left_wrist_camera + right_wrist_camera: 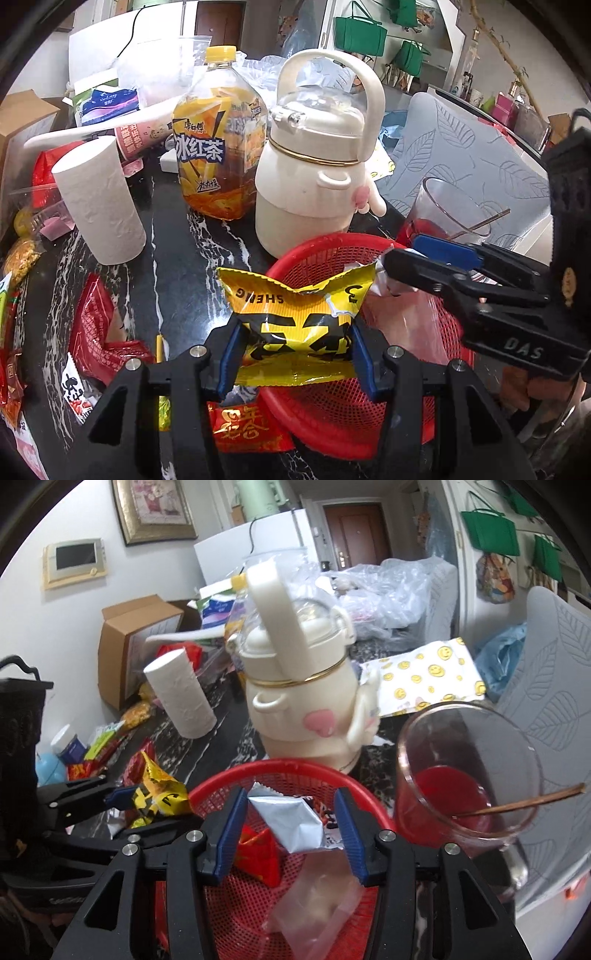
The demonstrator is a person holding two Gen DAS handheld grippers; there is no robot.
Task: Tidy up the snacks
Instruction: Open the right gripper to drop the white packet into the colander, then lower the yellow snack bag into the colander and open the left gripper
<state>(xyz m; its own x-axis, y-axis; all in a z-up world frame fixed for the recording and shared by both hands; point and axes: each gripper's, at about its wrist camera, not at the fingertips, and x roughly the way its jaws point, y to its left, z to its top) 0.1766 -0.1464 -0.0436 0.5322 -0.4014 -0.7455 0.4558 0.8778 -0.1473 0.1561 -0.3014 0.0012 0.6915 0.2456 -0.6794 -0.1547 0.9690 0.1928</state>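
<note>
Yellow packet (295, 328) pinched between the pads of the left hand-held gripper (295, 354), hanging just over the near rim of the red basket (332, 413). Silver packet (295, 823) sits between the right hand-held gripper's (291, 830) pads over the basket; jaws look slack on it, contact uncertain. Best course, I judge: carry yellow further over the mesh before letting go, clear of the rim. Keep well off the glass (469, 771) of red drink. Loose red packets (99, 332) remain on the desk (177, 258).
</note>
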